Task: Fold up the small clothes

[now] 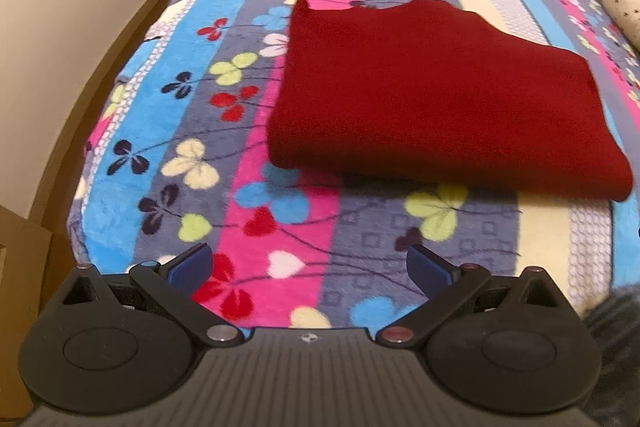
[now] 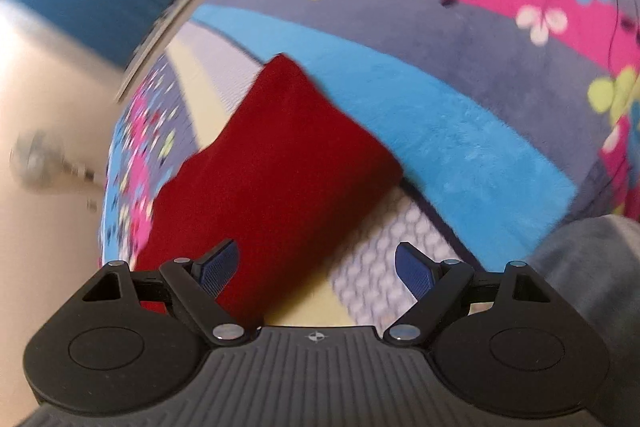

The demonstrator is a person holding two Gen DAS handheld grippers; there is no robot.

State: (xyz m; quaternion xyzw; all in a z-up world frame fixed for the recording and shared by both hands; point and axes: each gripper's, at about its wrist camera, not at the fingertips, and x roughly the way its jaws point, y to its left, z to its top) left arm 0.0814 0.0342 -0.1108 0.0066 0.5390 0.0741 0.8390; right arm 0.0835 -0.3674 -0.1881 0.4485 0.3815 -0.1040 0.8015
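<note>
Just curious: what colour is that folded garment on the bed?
Dark red, plain; the folded garment shows best in the left wrist view.

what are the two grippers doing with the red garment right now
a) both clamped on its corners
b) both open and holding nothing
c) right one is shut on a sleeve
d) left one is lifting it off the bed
b: the left gripper and right gripper both show fingers spread wide with nothing between them, while the red garment lies folded flat on the flowered blanket.
</note>
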